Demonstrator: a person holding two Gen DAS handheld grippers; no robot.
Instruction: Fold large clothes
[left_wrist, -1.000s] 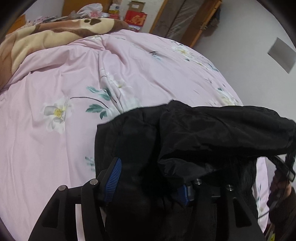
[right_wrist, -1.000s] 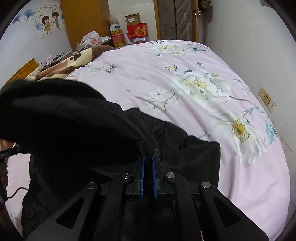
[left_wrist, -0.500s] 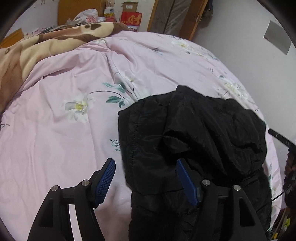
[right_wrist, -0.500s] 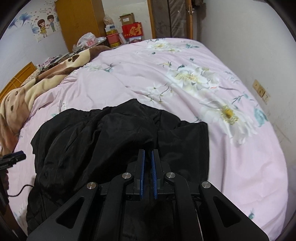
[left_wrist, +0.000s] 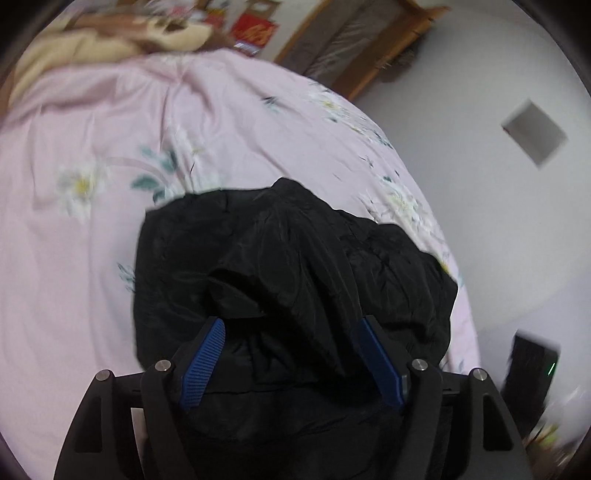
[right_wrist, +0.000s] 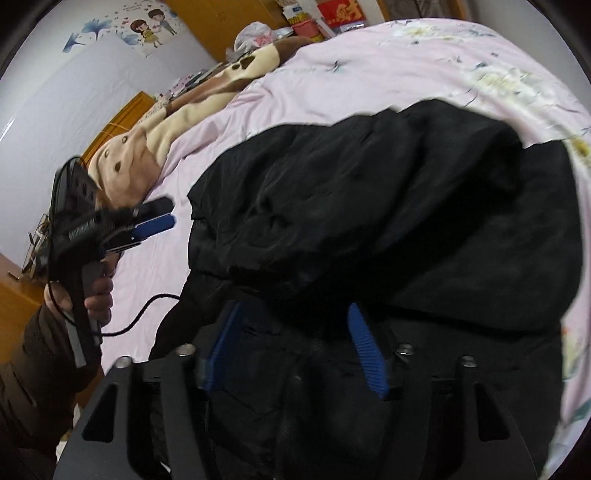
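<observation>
Right now your black jacket (left_wrist: 295, 280) lies bunched in a heap on the pink floral duvet (left_wrist: 74, 240), filling the lower middle of the left wrist view and most of the centre and right of the right wrist view. Your left gripper (left_wrist: 291, 354) sits at the bottom of its own frame with its jaws spread wide and still opening; the jacket's dark cloth shows between the blue pads (left_wrist: 203, 365), but the pads do not press on it. Your right gripper (right_wrist: 291, 343) is likewise at the bottom of its frame, its jaws parting as well, with black fabric lying in the gap between the ribbed blue pads (right_wrist: 365, 354) and nothing pinched. In the right wrist view you can also see your left gripper (right_wrist: 155, 218) from the side at the left edge, its blue pad pointing toward the jacket but clear of it, held over bare duvet by your left hand (right_wrist: 92, 299), with a black cable (right_wrist: 136, 317) trailing from it across the bedding. A brown and cream blanket (right_wrist: 159, 133) lies at the upper left of that frame, beyond the jacket. The left wrist view is blurred toward its edges, so the dark object at its lower right cannot be made out.
</observation>
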